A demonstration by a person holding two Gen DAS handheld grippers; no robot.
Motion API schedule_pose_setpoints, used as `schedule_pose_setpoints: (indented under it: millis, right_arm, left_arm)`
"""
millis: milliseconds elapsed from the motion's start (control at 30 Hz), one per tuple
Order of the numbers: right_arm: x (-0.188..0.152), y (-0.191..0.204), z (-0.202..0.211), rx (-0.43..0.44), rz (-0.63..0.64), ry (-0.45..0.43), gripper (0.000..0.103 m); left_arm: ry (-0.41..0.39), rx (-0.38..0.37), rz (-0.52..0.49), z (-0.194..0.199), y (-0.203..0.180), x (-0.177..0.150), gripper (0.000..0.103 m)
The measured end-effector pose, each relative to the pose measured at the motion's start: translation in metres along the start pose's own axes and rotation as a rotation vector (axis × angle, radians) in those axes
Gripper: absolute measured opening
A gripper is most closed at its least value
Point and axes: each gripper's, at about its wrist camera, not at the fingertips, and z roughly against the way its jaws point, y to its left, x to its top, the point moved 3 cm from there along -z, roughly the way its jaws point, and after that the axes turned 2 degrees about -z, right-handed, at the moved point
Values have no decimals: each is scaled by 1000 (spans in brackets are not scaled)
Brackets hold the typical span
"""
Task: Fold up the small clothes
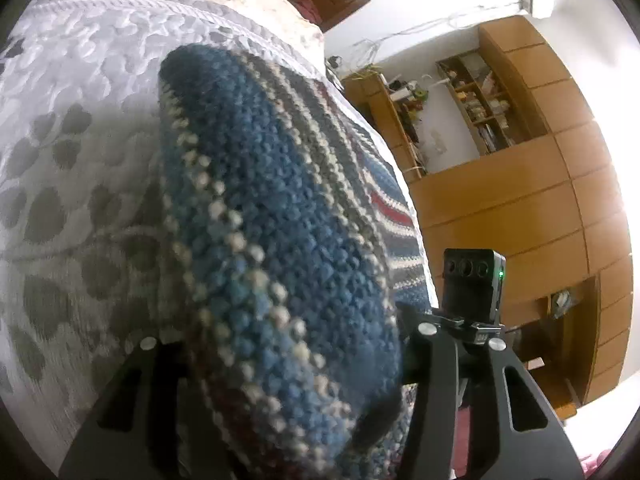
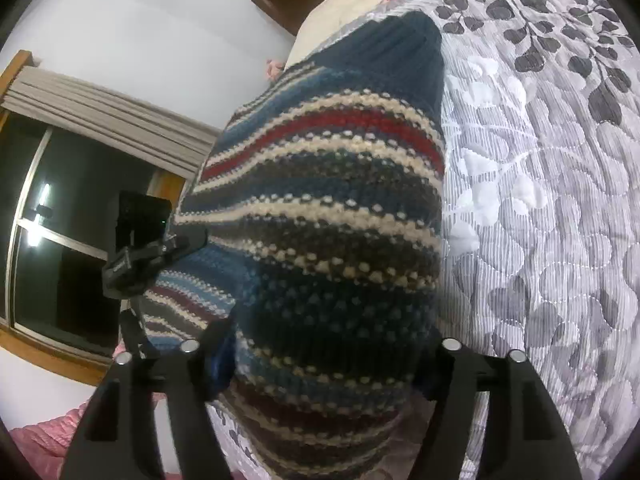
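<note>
Knitted wool fills both wrist views: the blue, cream, grey and red striped knit garment (image 1: 272, 240) bunches between the left tongs (image 1: 276, 368) and likewise between the right tongs (image 2: 320, 364), each closed on a fold of it. Its long axis runs away from both tongs, hanging taut above the grey leaf-print quilted bed (image 2: 540, 200). Both tongs point forward side by side, the right one's mounted camera (image 1: 474, 288) close alongside. Beyond stand wooden cupboards (image 1: 520, 208).
</note>
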Motion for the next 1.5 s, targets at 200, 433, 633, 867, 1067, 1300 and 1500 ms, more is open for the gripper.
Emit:
schedule_pose_setpoints:
  millis: [200,433,633,867,1067,1300,1500]
  right_arm:
    - [-7,-3,31,-8,12,-18,90]
    - [-49,-28,33,105,-61,42,90]
    - [-44,-27,11,97,-46,67,88]
    - [-32,-16,17,79,-11,42,51]
    - [-28,8,48,14,91,10,42]
    - [-31,-1,28,-87,82,73,42]
    - [-37,-8,11,-118,54,75,50]
  left_arm:
    - [-68,82,28,37,-11,-21,58]
    - [-204,205,-13,93,-40,-54,61]
    - [-236,368,-154,97,-84,-70,67]
    - [-344,438,-143,108,-105,-90,66]
    - [-385,408,-210,113,-140,-98,66]
    - [-241,543,-236,61,-102,-98,65]
    - [-209,560,-215,54,-76,-100,68]
